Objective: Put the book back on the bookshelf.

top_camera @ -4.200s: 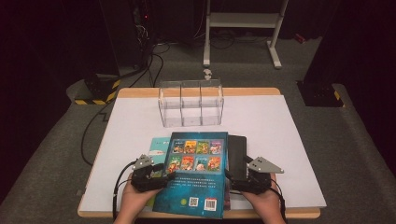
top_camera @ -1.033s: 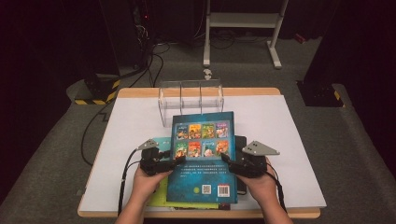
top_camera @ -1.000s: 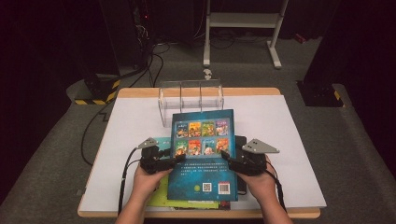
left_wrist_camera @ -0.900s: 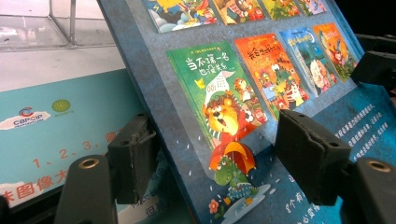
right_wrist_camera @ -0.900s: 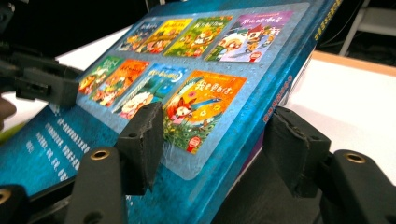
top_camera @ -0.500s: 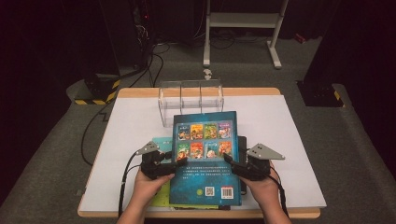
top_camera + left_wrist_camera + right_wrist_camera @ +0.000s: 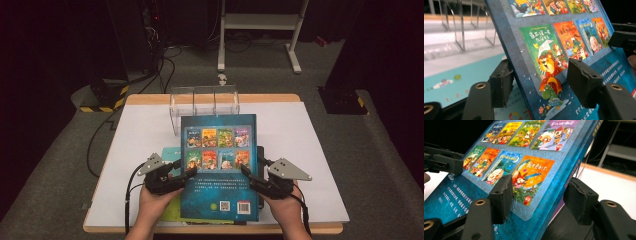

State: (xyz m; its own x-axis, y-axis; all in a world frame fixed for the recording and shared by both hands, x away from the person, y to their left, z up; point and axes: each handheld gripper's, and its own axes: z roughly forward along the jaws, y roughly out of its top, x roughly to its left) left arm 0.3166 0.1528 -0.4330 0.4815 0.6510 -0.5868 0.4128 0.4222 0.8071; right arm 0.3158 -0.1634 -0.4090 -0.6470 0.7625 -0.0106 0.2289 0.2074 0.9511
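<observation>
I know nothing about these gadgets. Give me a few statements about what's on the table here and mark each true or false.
1. Both grippers hold the blue book, the left gripper and the right gripper on opposite edges. True.
2. The blue book shows a barcode. True.
3. The clear rack holds three books. False: its slots are empty.
4. The book lies flat on the table. False: it is lifted and tilted.
5. A green book lies beneath it. True.

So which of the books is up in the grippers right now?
The dark blue picture book, back cover up with eight small cover pictures. The light teal one and the others lie flat on the table beneath it.
</observation>
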